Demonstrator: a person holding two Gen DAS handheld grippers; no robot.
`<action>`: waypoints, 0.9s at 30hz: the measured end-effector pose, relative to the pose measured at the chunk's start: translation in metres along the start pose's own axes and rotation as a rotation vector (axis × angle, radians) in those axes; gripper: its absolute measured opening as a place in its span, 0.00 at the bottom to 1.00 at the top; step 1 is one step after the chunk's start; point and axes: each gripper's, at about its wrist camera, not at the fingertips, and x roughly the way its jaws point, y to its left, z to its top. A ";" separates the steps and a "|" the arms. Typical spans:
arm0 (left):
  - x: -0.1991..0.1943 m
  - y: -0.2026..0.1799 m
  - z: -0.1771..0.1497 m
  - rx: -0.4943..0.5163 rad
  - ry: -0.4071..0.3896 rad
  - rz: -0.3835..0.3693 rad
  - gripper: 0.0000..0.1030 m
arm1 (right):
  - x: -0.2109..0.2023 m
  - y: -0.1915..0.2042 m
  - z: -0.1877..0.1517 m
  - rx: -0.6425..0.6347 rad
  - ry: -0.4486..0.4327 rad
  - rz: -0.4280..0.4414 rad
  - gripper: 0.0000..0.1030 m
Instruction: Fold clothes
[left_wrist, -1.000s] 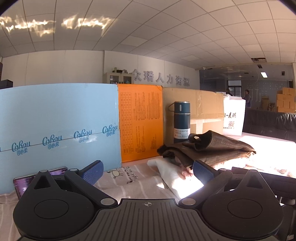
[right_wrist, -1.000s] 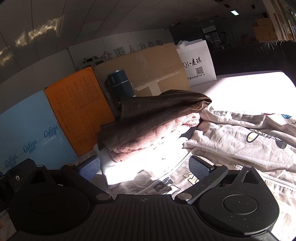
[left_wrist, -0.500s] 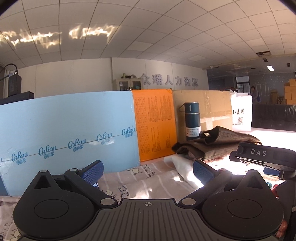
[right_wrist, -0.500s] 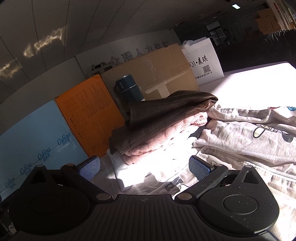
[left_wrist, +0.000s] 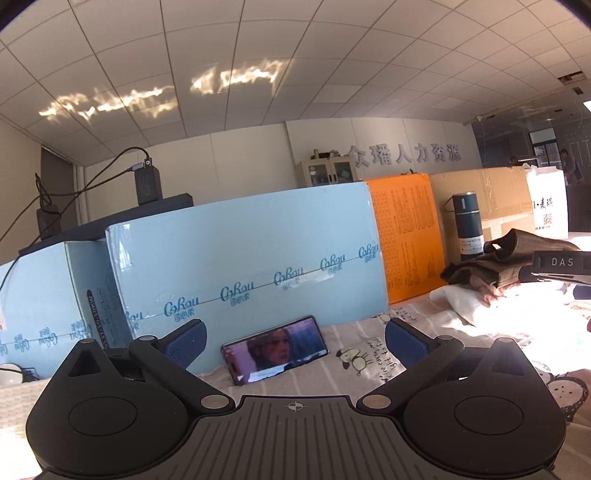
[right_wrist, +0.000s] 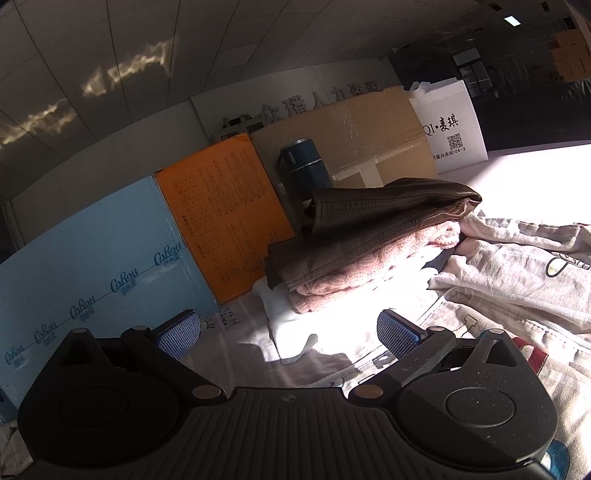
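Note:
A stack of folded clothes (right_wrist: 373, 240), brown on top of pink and white, lies on the table ahead of my right gripper (right_wrist: 288, 334). The stack also shows far right in the left wrist view (left_wrist: 491, 266). A pale printed garment with a zipper (right_wrist: 517, 280) lies unfolded to the right of the stack and under the right finger. My right gripper is open and empty above the cloth. My left gripper (left_wrist: 293, 341) is open and empty, held over the printed sheet (left_wrist: 369, 354) and facing the blue boxes. Part of the right gripper (left_wrist: 561, 264) shows at the right edge.
A phone (left_wrist: 275, 350) leans against a blue carton (left_wrist: 240, 266) in front of the left gripper. An orange box (right_wrist: 225, 214), a dark green flask (right_wrist: 304, 166), a cardboard box (right_wrist: 351, 136) and a white paper bag (right_wrist: 450, 129) stand along the back.
The left gripper has swung to the left, away from the folded stack, so the blue cartons and the phone now fill its view. The right gripper has shifted slightly; both stay open.

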 end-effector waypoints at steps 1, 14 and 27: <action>-0.004 0.006 -0.002 0.014 -0.002 0.021 1.00 | -0.002 0.005 0.001 -0.004 0.002 0.009 1.00; -0.075 0.129 -0.015 0.132 -0.024 0.402 1.00 | -0.044 0.134 -0.024 -0.296 0.178 0.334 1.00; -0.133 0.286 -0.020 -0.184 0.061 0.707 1.00 | -0.036 0.291 -0.092 -0.507 0.478 0.702 1.00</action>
